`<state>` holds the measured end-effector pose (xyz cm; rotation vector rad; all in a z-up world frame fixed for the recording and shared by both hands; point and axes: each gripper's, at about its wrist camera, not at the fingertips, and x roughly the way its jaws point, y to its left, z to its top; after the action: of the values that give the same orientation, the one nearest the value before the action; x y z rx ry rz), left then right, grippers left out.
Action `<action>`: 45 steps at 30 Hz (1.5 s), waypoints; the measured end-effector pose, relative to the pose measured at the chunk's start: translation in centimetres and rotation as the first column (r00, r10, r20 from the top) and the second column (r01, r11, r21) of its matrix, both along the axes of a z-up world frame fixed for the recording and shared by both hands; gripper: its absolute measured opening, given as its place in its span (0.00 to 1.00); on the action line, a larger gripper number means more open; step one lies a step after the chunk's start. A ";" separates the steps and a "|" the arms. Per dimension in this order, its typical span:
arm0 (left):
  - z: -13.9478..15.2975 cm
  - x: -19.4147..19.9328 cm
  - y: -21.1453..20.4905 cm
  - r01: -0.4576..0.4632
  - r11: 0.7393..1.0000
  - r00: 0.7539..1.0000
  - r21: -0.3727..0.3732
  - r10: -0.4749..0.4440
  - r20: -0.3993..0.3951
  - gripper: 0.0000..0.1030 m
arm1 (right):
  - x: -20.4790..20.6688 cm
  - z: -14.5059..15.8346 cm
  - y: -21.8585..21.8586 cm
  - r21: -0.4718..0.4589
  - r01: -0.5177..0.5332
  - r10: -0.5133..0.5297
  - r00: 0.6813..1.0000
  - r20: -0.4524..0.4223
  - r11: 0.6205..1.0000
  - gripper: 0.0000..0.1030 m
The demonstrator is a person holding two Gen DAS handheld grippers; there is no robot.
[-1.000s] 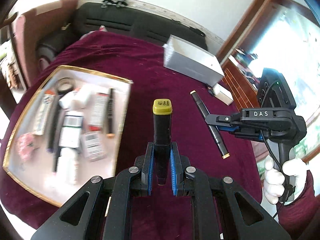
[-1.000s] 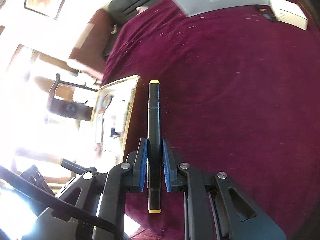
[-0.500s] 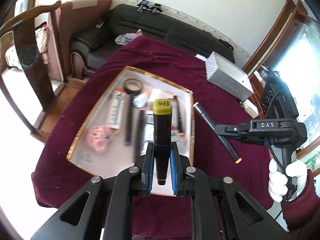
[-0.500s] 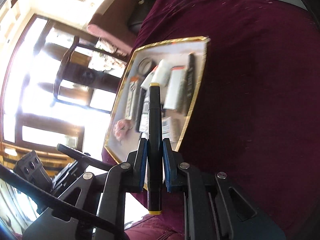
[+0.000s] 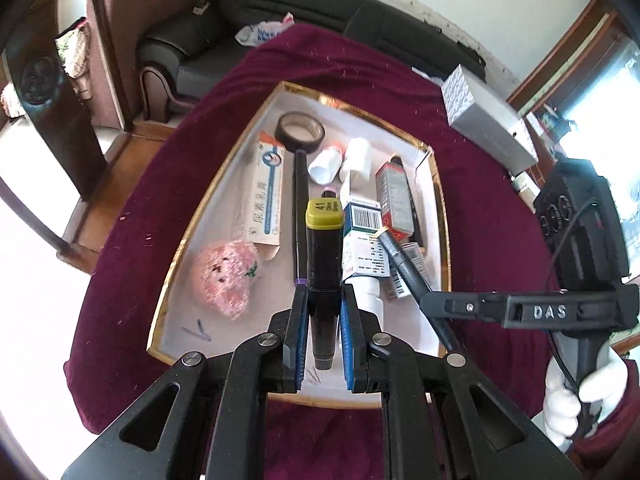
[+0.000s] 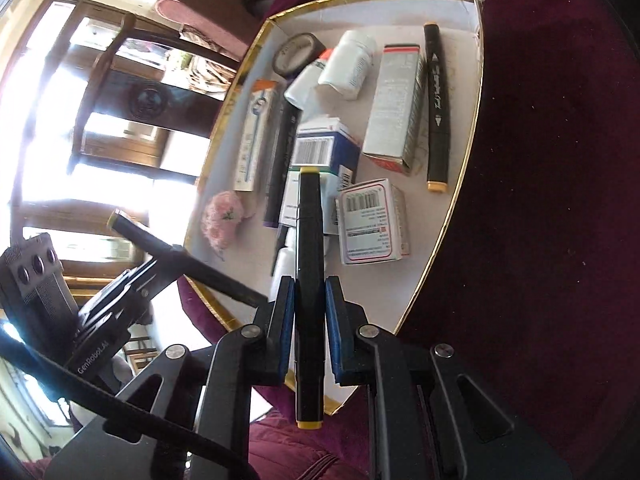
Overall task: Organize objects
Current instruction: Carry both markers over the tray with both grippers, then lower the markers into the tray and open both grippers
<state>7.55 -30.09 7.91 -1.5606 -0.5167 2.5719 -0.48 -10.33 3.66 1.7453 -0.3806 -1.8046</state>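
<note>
My left gripper (image 5: 323,300) is shut on a black marker with an olive-yellow cap (image 5: 324,256), held above the near part of the gold-rimmed tray (image 5: 438,200). My right gripper (image 6: 310,292) is shut on a slim black marker with yellow ends (image 6: 309,264), also above the tray (image 6: 460,184). In the left wrist view the right gripper (image 5: 430,302) comes in from the right with its marker (image 5: 404,264) slanted over the boxes. In the right wrist view the left gripper (image 6: 168,256) and its marker (image 6: 160,246) are at lower left.
The tray holds a tape roll (image 5: 301,130), white bottles (image 5: 356,158), several medicine boxes (image 5: 362,240), a pink knitted toy (image 5: 226,276) and black markers (image 6: 436,108). It lies on a maroon cloth (image 5: 480,208). A silver box (image 5: 488,124) stands at the far right, a sofa (image 5: 320,12) behind.
Both grippers have moved left from the bare cloth to above the tray, each still holding its marker. The tray now fills the middle of both views.
</note>
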 end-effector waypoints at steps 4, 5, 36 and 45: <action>-0.8 -1.8 0.4 0.027 1.000 0.999 -0.009 -0.026 0.018 0.12 | 0.1 -0.3 0.2 0.044 0.018 -0.018 1.000 0.000 0.999 0.13; -1.0 -2.2 0.6 0.033 0.999 0.999 -0.020 -0.033 0.025 0.12 | 0.3 -0.2 0.4 0.061 0.024 -0.024 1.000 -0.002 0.998 0.13; -3.4 -5.1 1.3 0.109 0.981 0.993 -0.159 -0.101 0.058 0.37 | -1.5 -1.1 -4.3 0.295 0.039 -0.026 0.998 -0.049 0.955 0.28; -1.4 -4.7 2.0 0.090 0.974 0.996 -0.206 -0.089 0.015 0.48 | -2.3 1.7 -3.9 0.269 0.048 -0.025 0.996 -0.086 0.962 0.38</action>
<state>2.87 -28.11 6.51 -1.6113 -0.1776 2.6241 -2.78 -14.26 5.38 1.8473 -0.1365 -2.0255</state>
